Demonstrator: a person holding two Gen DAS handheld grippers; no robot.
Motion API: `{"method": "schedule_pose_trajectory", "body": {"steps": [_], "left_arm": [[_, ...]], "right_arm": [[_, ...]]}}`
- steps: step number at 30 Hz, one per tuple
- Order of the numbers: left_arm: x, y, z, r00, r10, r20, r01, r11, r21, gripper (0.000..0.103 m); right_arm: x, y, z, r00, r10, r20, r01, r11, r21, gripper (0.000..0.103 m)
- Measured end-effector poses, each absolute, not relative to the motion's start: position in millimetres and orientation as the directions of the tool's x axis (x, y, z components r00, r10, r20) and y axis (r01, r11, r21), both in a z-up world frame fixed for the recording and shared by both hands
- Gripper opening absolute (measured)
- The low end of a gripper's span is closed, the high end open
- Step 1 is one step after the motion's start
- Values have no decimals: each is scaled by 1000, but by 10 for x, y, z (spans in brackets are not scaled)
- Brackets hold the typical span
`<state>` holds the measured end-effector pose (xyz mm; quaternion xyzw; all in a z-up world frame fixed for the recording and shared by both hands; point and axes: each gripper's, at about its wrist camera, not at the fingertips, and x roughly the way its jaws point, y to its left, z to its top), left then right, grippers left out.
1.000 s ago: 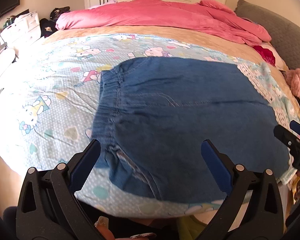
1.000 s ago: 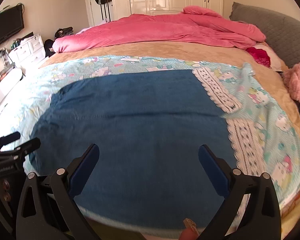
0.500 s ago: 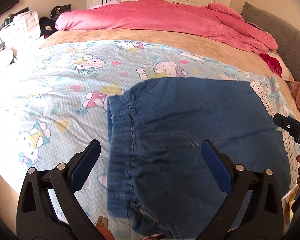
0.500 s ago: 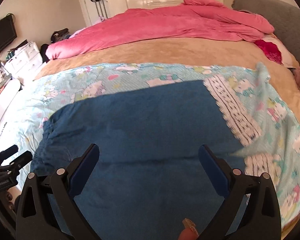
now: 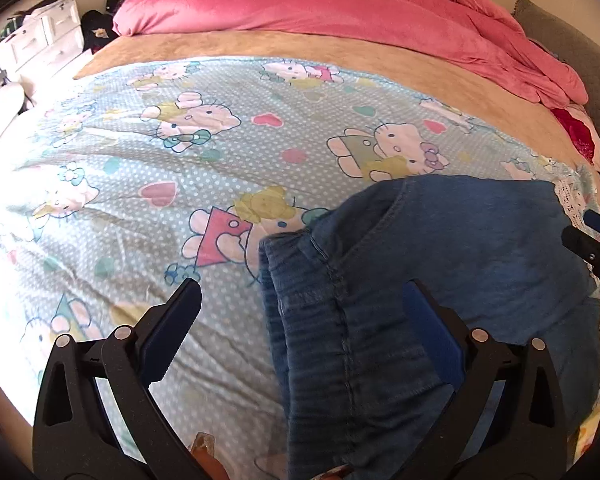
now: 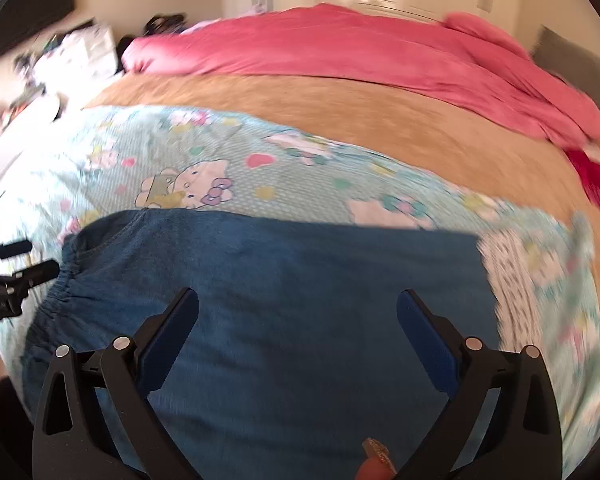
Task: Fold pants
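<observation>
Your left claw (image 5: 302,310) is spread wide, its two blue-padded fingers well apart and clamped on nothing. It hangs over the near edge of the bed, above the elastic waistband end of the pants (image 5: 440,264). The right-hand finger (image 5: 430,336) sits over the denim, while the left-hand finger (image 5: 172,332) sits over the cartoon-cat sheet (image 5: 148,152). You cannot tell from this view whether either pad touches the cloth.

Your right claw (image 6: 298,320) is just as wide apart and also grips nothing. Both of its fingers hover over the middle of the pants (image 6: 284,280), with denim showing between and beyond them. This view is blurred, so fine contact is unclear.

The pants are blue denim, lying across the near part of the bed on the cat sheet. The gathered waistband is at the left end and the leg hem toward the right, near a strip of white lace (image 6: 512,280). The far long edge runs fairly straight. By the waistband the fabric is rumpled and lifted into a soft fold, with a seam running down it.

Each claw shows at the edge of the other's view: the right one (image 5: 592,248) at the right edge of the left view, the left one (image 6: 8,276) at the left edge of the right view. A pink quilt (image 5: 340,12) is heaped along the far side of the bed, on a tan blanket (image 5: 260,46).
</observation>
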<state>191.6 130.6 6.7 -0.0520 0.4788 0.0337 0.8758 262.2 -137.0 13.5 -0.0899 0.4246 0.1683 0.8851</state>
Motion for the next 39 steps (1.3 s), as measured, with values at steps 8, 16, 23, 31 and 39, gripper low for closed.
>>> {"method": "schedule_pose_trajectory", "body": {"steps": [8,16,23,31,39], "left_arm": [[2254,1400,-173,517,18,-856,-83,996,-29,95],[2480,1330,-291,518,-15,-855,-27,999,-34,61],[2344,1214,-164,583,-34,-812,34,999,-18,24],[2170,1280,123,622,-139,-771,73,990,-120,23],[2003,1265,117,613,-157,-774,76,987,-140,23]], "right_arm": [[3149,-911,-162,542,216,-812,-491,866,-97,99],[3408,-652,-385,493,202,-846,-571,809,-140,99],[3475,-519,-437,488,225,-843,-643,746,-172,99],[3332,-318,-487,433,263,-862,-745,643,-178,78],[2978,-468,-321,380,389,-839,-723,691,-7,7]]}}
